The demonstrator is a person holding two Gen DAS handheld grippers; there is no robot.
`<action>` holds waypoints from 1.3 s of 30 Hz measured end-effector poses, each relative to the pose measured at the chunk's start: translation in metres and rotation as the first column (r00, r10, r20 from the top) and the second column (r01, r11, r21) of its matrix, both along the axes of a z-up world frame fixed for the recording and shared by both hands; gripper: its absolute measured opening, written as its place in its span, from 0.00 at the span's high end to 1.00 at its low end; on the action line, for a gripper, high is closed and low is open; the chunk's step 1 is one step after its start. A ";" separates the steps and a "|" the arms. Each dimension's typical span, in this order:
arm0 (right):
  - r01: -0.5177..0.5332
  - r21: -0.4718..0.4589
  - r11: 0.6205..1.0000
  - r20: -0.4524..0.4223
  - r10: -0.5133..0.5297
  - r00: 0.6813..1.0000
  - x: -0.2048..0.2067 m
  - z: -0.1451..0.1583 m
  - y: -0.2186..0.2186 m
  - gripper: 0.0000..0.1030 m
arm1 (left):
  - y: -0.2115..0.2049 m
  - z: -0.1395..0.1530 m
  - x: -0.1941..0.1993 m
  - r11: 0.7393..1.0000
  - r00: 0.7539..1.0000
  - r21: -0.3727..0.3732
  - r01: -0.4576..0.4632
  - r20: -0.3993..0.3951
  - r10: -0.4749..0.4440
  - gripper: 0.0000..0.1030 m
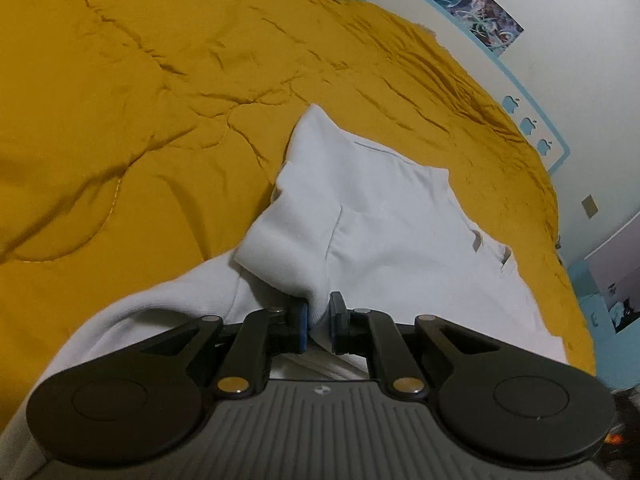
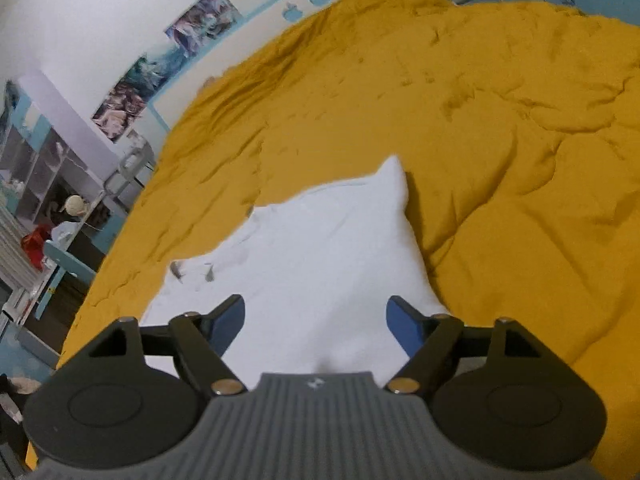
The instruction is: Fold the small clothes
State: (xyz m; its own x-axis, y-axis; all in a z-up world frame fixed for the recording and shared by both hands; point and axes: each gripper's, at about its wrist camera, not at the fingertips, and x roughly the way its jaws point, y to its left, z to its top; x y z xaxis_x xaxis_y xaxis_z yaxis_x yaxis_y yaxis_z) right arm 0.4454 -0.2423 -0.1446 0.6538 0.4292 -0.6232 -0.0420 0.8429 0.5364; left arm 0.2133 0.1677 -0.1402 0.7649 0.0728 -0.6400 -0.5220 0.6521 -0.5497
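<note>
Left hand-held gripper [image 1: 319, 326] is clamped on a bunched fold of the white garment [image 1: 372, 216], its blue pads pinching a thick ribbed edge that reads like a cuff or hem, though which part it is I cannot tell for sure. Right hand-held gripper [image 2: 315, 328] hangs just over the same cloth with its jaws wide apart and nothing between the pads. That garment lies spread on the mustard-yellow quilt [image 1: 160, 80] of a bed, one corner poking up toward the far side and a small tag or label showing near its edge in both views.

My judgement is that the step in hand is carrying the pinched edge across to make a fold while the free gripper gets ready to take a second hold or pin the cloth. To do it well, the left grip should stay firm on the thick edge and travel low, so the layer lands flat instead of ballooning. A right-side hold near the matching edge would keep the fold line straight. Soft quilting underneath will drag at the fabric, so lifting a little beats sliding.

Beyond the bed stands a pale wall with blue trim and posters [image 2: 200, 20], and shelving [image 2: 48, 176] to one side
</note>
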 end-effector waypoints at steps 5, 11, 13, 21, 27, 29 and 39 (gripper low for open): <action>0.030 0.060 0.998 -0.046 -0.027 0.999 0.004 -0.008 -0.011 0.37 | -0.008 0.043 -0.025 0.995 0.998 0.077 -0.056 0.034 0.054 0.56; 0.069 0.137 0.988 0.032 -0.074 0.997 0.042 0.003 -0.014 0.28 | -0.017 0.076 -0.011 0.984 0.984 0.170 0.053 0.162 -0.081 0.36; 0.096 0.133 0.986 -0.017 -0.095 0.995 0.056 -0.006 -0.014 0.30 | -0.013 0.067 0.009 0.984 0.982 0.136 0.112 0.134 -0.130 0.36; 0.061 -0.003 0.998 -0.005 -0.061 0.998 0.054 -0.014 -0.013 0.35 | 0.004 0.007 0.044 0.978 0.983 0.101 0.181 -0.053 -0.176 0.41; -0.100 0.005 0.995 0.094 0.099 0.991 -0.015 0.019 -0.015 0.30 | 0.002 0.033 0.017 0.980 0.981 0.062 0.189 0.036 -0.191 0.40; -0.122 -0.010 0.993 0.076 0.122 0.990 -0.031 0.017 -0.017 0.30 | 0.000 0.036 0.007 0.981 0.982 0.064 0.184 0.035 -0.186 0.40; -0.037 0.037 0.999 -0.084 0.040 0.996 -0.045 -0.014 -0.039 0.30 | 0.012 0.016 0.011 0.979 0.978 -0.032 0.200 -0.057 -0.201 0.41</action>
State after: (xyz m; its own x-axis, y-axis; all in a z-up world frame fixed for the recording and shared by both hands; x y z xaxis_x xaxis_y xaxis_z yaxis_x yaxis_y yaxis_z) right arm 0.4002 -0.2816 -0.1590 0.5816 0.4758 -0.6598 -0.0272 0.8220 0.5688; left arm 0.2244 0.1798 -0.1240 0.7228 -0.0952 -0.6844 -0.4145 0.7328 -0.5396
